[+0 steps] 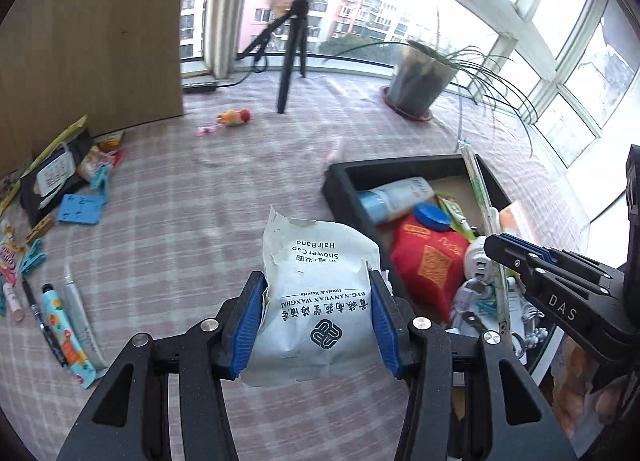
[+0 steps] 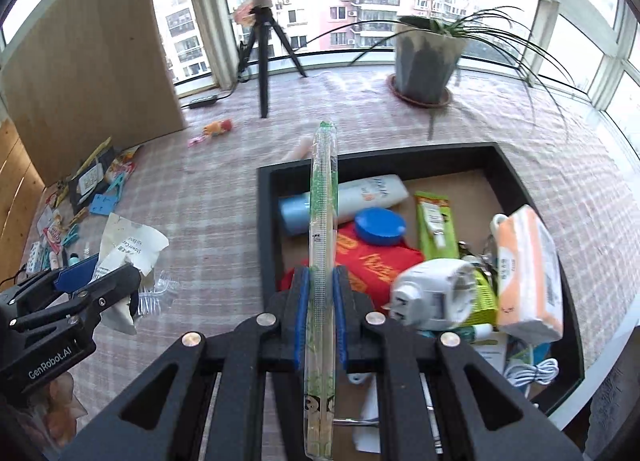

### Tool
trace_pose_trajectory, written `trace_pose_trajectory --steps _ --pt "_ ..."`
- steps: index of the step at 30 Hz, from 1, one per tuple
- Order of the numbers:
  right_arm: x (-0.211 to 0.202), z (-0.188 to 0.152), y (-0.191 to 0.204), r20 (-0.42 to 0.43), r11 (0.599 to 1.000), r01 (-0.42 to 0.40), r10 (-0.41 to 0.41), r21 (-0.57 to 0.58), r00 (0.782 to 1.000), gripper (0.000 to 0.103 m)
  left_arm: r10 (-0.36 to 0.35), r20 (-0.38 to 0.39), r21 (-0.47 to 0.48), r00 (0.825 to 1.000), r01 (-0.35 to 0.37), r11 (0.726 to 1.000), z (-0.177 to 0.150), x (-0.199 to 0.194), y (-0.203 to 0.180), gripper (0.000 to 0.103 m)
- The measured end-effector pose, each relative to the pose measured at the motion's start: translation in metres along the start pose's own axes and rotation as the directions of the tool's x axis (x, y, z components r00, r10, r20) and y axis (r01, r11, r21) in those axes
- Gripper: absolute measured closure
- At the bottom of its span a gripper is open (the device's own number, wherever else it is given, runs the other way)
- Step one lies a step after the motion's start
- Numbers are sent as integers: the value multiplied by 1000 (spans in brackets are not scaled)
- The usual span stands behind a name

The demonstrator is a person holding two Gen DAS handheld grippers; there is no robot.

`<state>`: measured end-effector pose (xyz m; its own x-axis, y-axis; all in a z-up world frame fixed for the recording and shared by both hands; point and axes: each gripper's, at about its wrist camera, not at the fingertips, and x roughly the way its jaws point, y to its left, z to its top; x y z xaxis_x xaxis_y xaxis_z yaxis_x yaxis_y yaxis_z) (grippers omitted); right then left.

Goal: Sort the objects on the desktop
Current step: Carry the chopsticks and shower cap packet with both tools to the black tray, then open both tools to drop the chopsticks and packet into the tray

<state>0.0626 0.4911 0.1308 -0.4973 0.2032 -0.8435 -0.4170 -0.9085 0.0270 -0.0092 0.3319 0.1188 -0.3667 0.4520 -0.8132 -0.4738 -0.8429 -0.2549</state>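
Nearby, crowded black tray [image 2: 267, 221], tripod [image 2: 262, 61].

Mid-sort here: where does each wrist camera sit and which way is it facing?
Left wrist: on the left claw, angled down over the checked tablecloth toward the window; its claw grips a shower cap packet; right claw enters at right.
Right wrist: on the right claw, angled down over the black tray; it grips a chopsticks sleeve; left claw at left.
Shared: tray, tripod, potted plant, both held items.
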Motion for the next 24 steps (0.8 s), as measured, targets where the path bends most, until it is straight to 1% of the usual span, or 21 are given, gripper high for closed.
trace_pose_trajectory --steps 3,7,13,14,15,16,17,18,19,20,24 --pt "0 3 -33 -4 999 36 -36 37 999 91 -32 -10 38 999 32 999 7 11 -36 55" --pt "4 7 -65 -13 995 60 -59 77 998 91 -49 -19 87 999 50 995 14 24 -75 55" --pt "10 12 -86 -23 993 79 -78 82 997 91 -65 -45 128 997 70 989 20 40 -109 54" --pt "10 12 -87 -21 993 82 -80 82 997 90 -71 -48 133 996 77 988 20 42 -114 53" --pt "11 14 -89 -18 993 77 -75 84 997 90 -82 -53 138 995 88 986 21 43 -117 50" --pt "10 15 -91 -18 994 70 -69 89 997 87 -90 -60 138 994 98 986 21 43 -118 42" --pt "10 17 -92 -18 993 70 -68 93 998 78 -90 -67 131 994 98 987 20 43 -119 38" --pt "8 17 -93 -8 993 73 -73 98 997 73 -92 -61 121 994 99 988 21 41 -117 35" --pt "5 18 -93 4 992 79 -80 101 997 63 -91 -49 117 995 96 988 21 37 -115 35" --pt "3 17 -92 11 991 84 -85 104 996 60 -78 -38 119 996 82 989 22 34 -111 35" --pt "-2 19 -79 26 993 67 -70 101 997 60 -36 -16 97 999 37 995 28 27 -86 35"
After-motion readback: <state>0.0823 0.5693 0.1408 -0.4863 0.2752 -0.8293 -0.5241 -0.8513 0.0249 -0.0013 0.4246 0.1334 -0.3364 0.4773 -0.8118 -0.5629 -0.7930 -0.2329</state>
